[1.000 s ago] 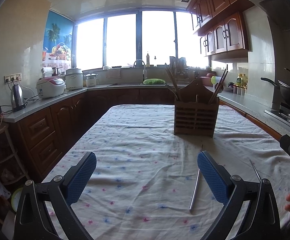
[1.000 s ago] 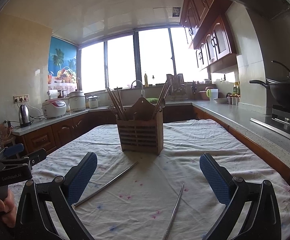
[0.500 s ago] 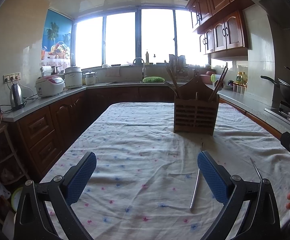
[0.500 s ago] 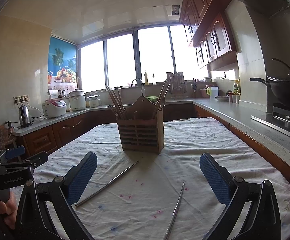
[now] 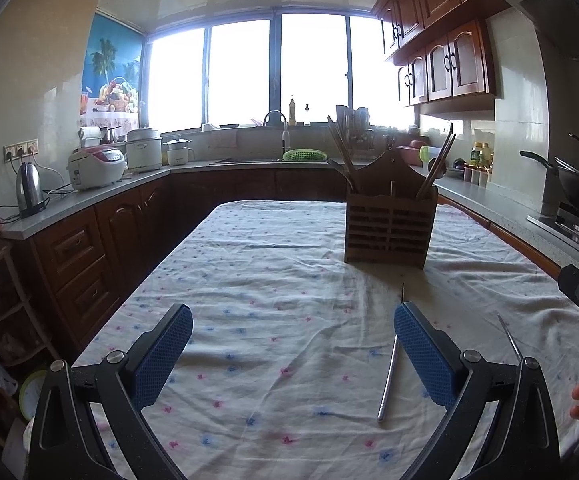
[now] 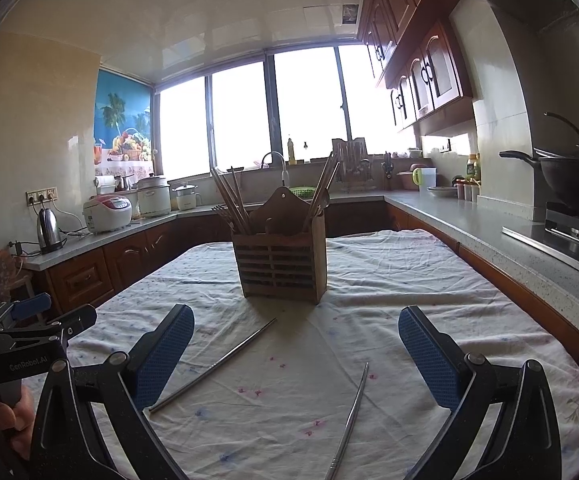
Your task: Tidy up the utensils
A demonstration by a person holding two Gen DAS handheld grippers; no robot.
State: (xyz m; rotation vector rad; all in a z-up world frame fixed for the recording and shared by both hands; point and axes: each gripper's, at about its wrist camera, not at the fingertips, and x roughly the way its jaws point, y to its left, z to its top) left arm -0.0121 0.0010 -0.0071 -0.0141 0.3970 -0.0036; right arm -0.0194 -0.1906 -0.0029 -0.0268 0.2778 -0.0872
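Observation:
A wooden utensil holder [image 5: 389,222] [image 6: 283,264] stands upright on the table, with chopsticks sticking out of it. Two metal chopsticks lie loose on the cloth in front of it: one [image 5: 391,364] [image 6: 213,364] just inside the left gripper's right finger, the other [image 5: 509,338] [image 6: 351,412] further right. My left gripper [image 5: 293,352] is open and empty above the cloth. My right gripper [image 6: 295,356] is open and empty, with both loose chopsticks lying between its fingers. Each gripper shows at the edge of the other's view.
The table wears a white cloth [image 5: 281,280] with small coloured marks. Counters run along the left, back and right. A kettle [image 5: 29,190] and rice cookers [image 5: 95,166] stand at the left. A wok [image 6: 569,180] sits on the stove at the right.
Both grippers have drifted slightly; the holder sits a little lower in both views. Nothing was taken hold of or let go.

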